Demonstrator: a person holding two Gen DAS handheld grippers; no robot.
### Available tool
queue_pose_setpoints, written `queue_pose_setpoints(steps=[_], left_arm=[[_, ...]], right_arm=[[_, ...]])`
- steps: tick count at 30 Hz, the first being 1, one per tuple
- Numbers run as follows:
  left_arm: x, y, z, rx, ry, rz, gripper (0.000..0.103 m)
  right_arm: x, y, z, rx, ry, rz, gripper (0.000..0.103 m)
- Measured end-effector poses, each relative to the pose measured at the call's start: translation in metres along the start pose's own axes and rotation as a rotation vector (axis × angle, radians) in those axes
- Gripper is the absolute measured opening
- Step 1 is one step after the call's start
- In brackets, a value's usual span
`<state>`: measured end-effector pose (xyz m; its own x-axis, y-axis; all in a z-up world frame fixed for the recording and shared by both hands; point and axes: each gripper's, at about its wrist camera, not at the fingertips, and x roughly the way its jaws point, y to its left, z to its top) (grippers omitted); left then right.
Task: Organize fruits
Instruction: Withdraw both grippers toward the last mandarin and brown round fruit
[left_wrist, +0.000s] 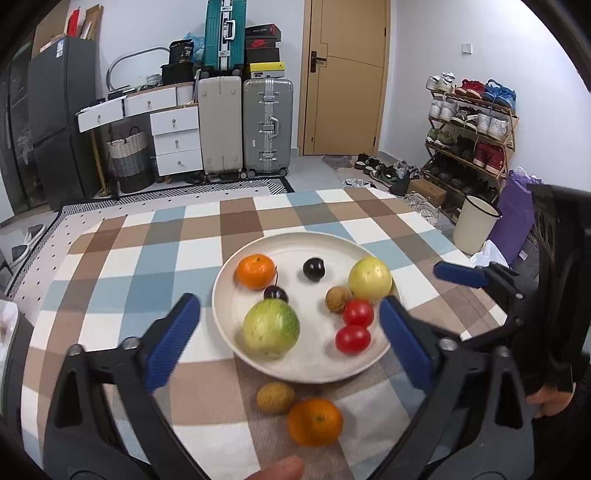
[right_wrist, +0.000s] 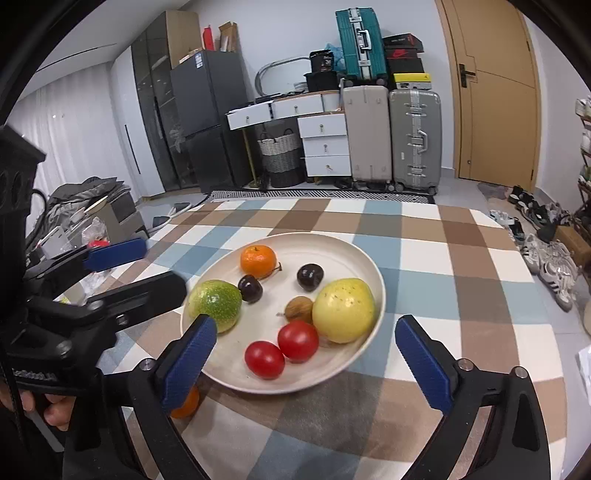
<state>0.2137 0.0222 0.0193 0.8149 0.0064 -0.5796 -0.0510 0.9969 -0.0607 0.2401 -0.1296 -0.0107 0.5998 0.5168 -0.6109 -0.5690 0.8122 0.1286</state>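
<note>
A white plate (left_wrist: 236, 291) (right_wrist: 354, 254) on the checkered tablecloth holds a tangerine (left_wrist: 256, 271) (right_wrist: 258, 261), two dark cherries (left_wrist: 314, 269) (right_wrist: 310, 276), a green guava (left_wrist: 271, 329) (right_wrist: 215, 304), a yellow guava (left_wrist: 370, 278) (right_wrist: 344, 310), a brown longan (left_wrist: 337, 299) (right_wrist: 299, 309) and two red tomatoes (left_wrist: 353, 339) (right_wrist: 264, 359). A second longan (left_wrist: 276, 397) and a second tangerine (left_wrist: 315, 421) (right_wrist: 186, 404) lie on the cloth before the plate. My left gripper (left_wrist: 288, 325) is open and empty above the plate's near side. My right gripper (right_wrist: 304, 347) is open and empty over the plate's near right.
The table's (left_wrist: 110, 258) far edge faces suitcases (left_wrist: 267, 125), white drawers (left_wrist: 177, 140) and a door. A shoe rack (left_wrist: 469, 125) and a cream bin (left_wrist: 474, 225) stand to the right. Clutter lies on the floor at the left in the right wrist view (right_wrist: 92, 218).
</note>
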Motion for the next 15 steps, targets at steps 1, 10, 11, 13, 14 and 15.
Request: queue_pose_setpoints(steps=[1,10,11,13,14,15], left_arm=[[-0.007,0.001,-0.003,-0.003,-0.003,0.000,0.102],[-0.058,0.010,-0.031,-0.004,0.028,0.063,0.102],[-0.064,0.011,-0.036,-0.008,0.031,0.067,0.102],[-0.073,0.012,-0.042,-0.007,0.031,0.068,0.102],[-0.077,0.013,-0.045,-0.007,0.032,0.067,0.102],[-0.081,0.014,-0.048,-0.008,0.033,0.067,0.102]], right_arm=[[-0.003,-0.001,-0.002,0.001,0.004,-0.003,0.102],[-0.027,0.010,-0.020,0.013,0.039,0.013,0.102],[-0.030,0.012,-0.022,0.012,0.044,0.012,0.102],[-0.034,0.018,-0.027,0.006,0.057,0.017,0.102],[-0.036,0.021,-0.030,0.001,0.066,0.024,0.102],[-0.036,0.023,-0.032,-0.004,0.071,0.028,0.102]])
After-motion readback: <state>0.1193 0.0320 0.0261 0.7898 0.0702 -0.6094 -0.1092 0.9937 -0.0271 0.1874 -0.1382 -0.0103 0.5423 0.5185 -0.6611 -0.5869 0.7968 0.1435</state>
